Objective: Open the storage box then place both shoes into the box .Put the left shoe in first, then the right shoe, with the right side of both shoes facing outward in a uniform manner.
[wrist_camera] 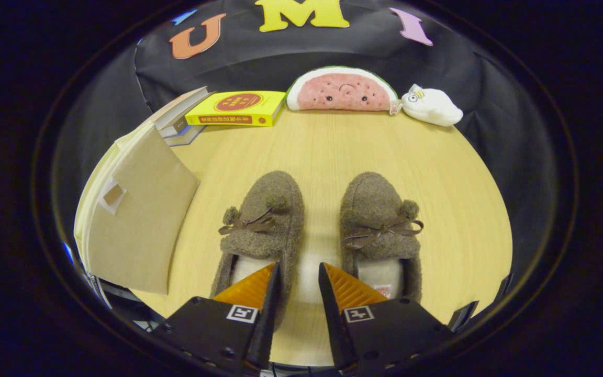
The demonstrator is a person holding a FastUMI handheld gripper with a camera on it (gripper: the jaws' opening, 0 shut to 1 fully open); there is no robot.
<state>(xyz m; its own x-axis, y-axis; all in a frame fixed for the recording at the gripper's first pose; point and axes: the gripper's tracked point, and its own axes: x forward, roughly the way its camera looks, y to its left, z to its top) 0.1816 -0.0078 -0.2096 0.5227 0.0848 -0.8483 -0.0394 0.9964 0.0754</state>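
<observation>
On the wooden table [333, 152], both shoes [265, 225] lie beyond narrowly parted, empty fingers [275, 277].

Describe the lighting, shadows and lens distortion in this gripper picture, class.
Gripper view: even overhead light; soft shadows hug the left shoe and right shoe; fisheye bows the table edge; focus is sharp throughout; the open gripper hovers between the shoes.

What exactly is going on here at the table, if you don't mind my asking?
A person's handheld claw hovers open above a pair of fuzzy brown slippers on a light wooden table, gripping nothing. Its fingers straddle the gap between the left slipper and the right slipper. The beige storage box stands to the left, with its lid apparently shut. Neither slipper is packed yet.
</observation>
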